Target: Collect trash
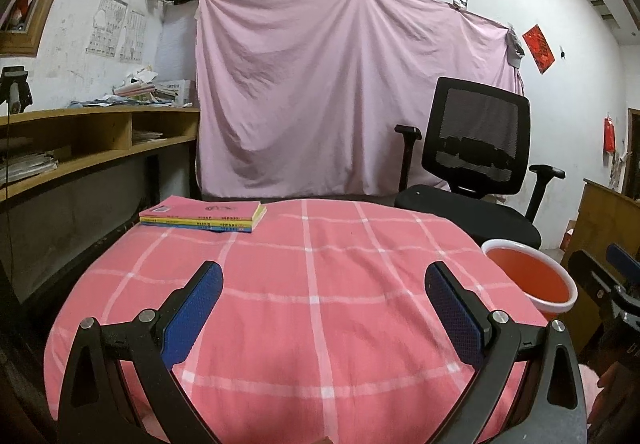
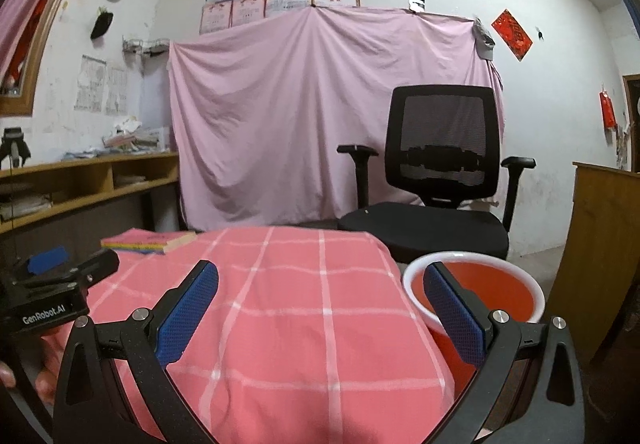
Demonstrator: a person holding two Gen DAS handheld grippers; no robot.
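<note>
1 bucket (image 2: 480,284), 3 stacked books (image 1: 202,215), 1 chair (image 2: 432,179).

A soft pink checked cotton cloth (image 1: 312,308) covers the table, matt and lightly creased. The red plastic bucket with a white rim (image 2: 472,296) looks smooth and faintly glossy. The gripper fingers' blue pads (image 1: 196,308) are finely textured rubber on matt black plastic arms.

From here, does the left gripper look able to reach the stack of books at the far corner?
Probably yes. The left gripper, tongs open and empty, faces bare pink checked cloth, and nothing stands between it and the books ahead to its left.
</note>
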